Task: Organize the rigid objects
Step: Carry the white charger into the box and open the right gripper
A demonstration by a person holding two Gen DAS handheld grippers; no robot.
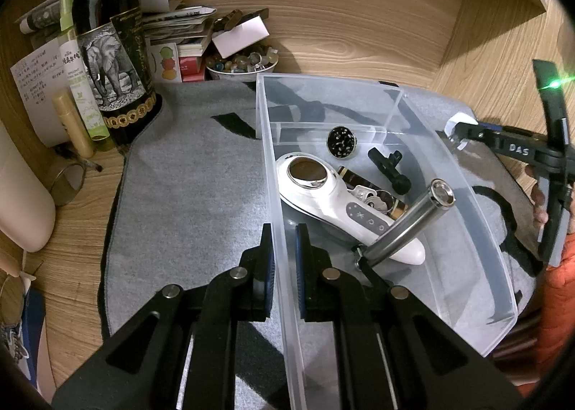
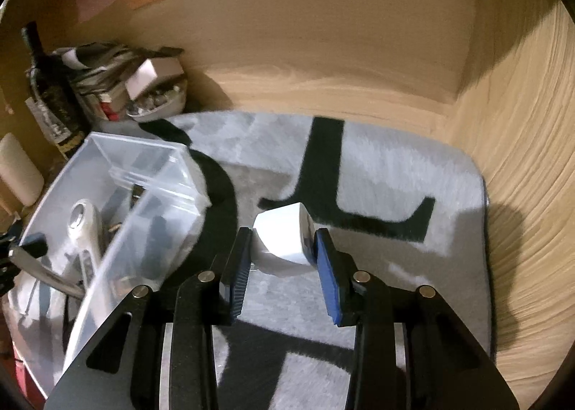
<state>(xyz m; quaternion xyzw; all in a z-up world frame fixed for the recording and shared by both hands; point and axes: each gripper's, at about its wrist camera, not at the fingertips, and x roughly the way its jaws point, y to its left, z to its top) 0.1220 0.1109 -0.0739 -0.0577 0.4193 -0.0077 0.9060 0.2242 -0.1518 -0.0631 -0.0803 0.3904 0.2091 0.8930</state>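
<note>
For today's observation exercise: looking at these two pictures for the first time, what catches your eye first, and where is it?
First comes the clear plastic bin on the grey mat, with a white handheld device and a metal cylinder inside; the left gripper pinches its near wall. Next, the white block between the right gripper fingers. At back left stands a dark elephant-label bottle.

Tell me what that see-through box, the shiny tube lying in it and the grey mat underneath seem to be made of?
The box looks like clear, slightly frosted plastic: the mat shows through its walls. The tube looks like brushed metal, with a grey sheen and bright highlights, though coated plastic is possible. The mat looks like soft felt or short-pile fabric: matte and fuzzy with a stitched edge.
</note>
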